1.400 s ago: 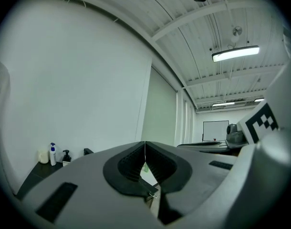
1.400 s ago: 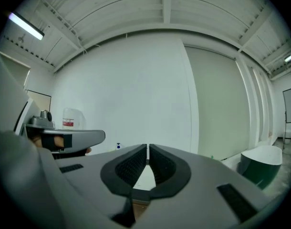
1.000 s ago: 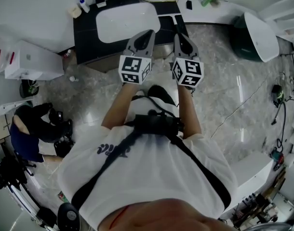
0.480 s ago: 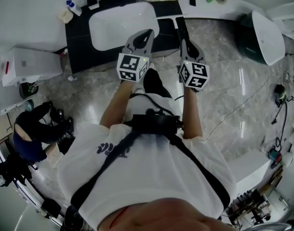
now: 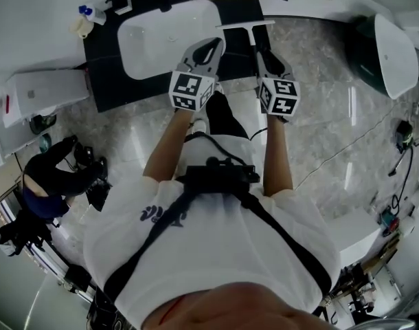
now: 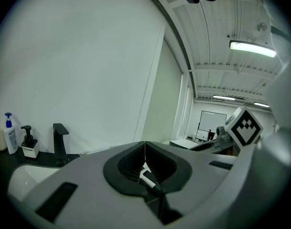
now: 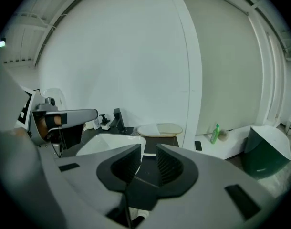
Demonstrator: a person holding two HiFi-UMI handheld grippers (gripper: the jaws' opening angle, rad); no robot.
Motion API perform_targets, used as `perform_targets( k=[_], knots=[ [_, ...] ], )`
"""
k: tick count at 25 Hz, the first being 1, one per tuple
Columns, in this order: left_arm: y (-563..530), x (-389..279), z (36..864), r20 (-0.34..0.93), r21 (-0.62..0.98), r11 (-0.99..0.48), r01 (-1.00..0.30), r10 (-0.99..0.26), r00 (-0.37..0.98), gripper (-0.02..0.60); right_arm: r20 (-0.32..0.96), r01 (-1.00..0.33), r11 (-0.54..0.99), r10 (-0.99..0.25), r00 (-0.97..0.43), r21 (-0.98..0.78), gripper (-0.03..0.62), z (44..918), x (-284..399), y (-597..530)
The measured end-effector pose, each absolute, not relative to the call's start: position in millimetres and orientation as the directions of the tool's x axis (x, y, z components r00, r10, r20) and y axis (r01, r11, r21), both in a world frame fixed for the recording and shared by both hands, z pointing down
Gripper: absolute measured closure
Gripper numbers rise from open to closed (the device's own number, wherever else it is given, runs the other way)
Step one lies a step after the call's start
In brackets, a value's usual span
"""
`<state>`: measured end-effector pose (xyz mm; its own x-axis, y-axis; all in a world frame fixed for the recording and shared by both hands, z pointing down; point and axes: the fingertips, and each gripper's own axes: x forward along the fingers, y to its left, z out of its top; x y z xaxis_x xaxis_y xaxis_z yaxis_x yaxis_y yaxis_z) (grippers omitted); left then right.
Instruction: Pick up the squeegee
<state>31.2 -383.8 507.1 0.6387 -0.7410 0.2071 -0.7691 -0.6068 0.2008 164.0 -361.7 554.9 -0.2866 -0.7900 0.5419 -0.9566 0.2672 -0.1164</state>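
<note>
The squeegee lies on the dark counter to the right of the sink, its pale blade bar crosswise and its black handle pointing back towards me. My right gripper hovers over the handle end. Its jaws are opening, and between them I see only dark counter and a pale strip further off; the pads touch nothing. My left gripper hangs beside it over the sink's near right corner. It is shut, the jaws meeting in a thin line with nothing held.
The white sink is set in the dark counter, with a black faucet and soap bottles behind it. An oval tray, a green bottle and a dark green bin stand to the right. A person crouches at the left.
Both grippers have come down and forward over the counter's front edge. The right one now sits closer above the squeegee handle.
</note>
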Motion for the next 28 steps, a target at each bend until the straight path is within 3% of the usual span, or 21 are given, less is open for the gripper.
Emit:
perform_targets(
  k=[10, 25, 28],
  knots=[
    [-432, 58, 563, 0.266, 0.258, -0.618, -0.743, -0.693, 0.669, 0.568, 0.663, -0.949, 0.277, -0.685, -0.303, -0.148, 0.381, 663, 173, -419],
    [-470, 68, 616, 0.353, 0.279, -0.579, -0.766, -0.68, 0.642, 0.568, 0.821, -0.961, 0.267, -0.531, -0.212, -0.076, 0.386, 769, 179, -462],
    [-470, 64, 620, 0.363, 0.288, -0.567, -0.772, -0.681, 0.636, 0.568, 0.824, -0.967, 0.251, -0.54, -0.17, -0.035, 0.479, 774, 180, -462]
  ],
)
